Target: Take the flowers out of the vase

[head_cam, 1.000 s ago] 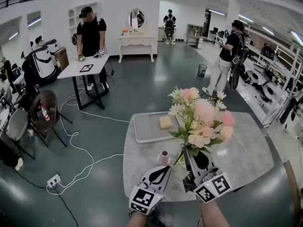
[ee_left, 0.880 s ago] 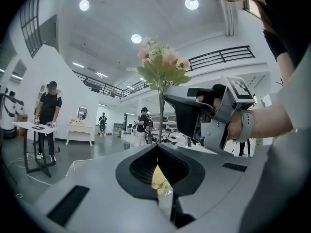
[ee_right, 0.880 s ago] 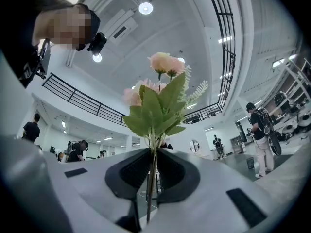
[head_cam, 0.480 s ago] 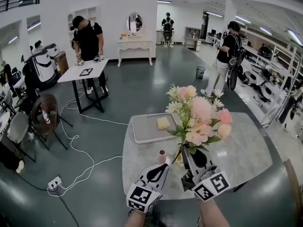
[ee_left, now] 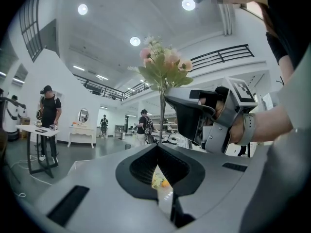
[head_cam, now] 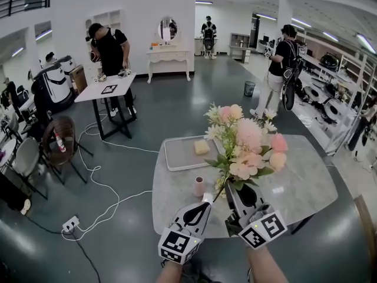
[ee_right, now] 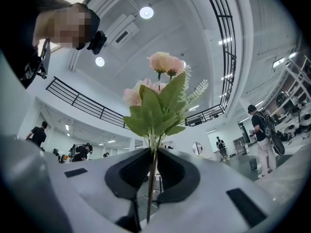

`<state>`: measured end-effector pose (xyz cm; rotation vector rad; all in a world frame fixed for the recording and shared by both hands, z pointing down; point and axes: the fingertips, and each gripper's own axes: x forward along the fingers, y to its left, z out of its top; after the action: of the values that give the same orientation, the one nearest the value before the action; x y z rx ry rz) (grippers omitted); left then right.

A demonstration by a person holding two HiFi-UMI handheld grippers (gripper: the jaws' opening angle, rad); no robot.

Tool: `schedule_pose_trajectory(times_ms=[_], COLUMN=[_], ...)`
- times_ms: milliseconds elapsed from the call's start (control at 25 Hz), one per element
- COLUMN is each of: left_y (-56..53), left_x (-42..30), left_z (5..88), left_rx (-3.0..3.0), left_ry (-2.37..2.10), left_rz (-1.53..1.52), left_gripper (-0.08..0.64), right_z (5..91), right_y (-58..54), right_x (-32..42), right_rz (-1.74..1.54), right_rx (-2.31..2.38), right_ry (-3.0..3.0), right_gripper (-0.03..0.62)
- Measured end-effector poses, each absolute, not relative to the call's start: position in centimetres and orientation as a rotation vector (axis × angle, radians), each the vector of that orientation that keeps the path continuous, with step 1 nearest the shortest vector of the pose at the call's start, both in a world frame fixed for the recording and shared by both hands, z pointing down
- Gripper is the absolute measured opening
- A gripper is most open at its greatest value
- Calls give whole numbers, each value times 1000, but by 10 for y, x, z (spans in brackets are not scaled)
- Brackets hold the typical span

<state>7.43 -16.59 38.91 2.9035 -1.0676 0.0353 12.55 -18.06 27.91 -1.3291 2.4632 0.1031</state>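
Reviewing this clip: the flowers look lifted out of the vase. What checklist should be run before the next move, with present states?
1. Grip: ok, right gripper pinches the stem.
2. Clearance: ok, flowers are out of the vase, which stands apart on the table.
3. Vase upright: ok.
4. Spare hand: ok, left gripper shut, nothing between its jaws.
5. Landing room: ok, tray is bare beside the yellow block.
6. Stem's lower end clear of the table: cannot tell.
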Motion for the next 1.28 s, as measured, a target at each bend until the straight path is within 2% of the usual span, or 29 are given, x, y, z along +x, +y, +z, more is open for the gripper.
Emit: schedule_pose_trajectory(times_ms=[600, 1280], left_y=[-117, -93], left_x=[65, 61], left_z=[375, 371], left_rx=[2813, 2845], left_ry=[-1141, -1066], left_rz=[73, 74], left_gripper=[14, 14], right_z=[270, 264], right_y=[-142, -115], right_x=[120, 119], right_rz=[13, 51], right_rx=[-1249, -1312], right_ry=[2510, 2473], right_gripper=[52, 52])
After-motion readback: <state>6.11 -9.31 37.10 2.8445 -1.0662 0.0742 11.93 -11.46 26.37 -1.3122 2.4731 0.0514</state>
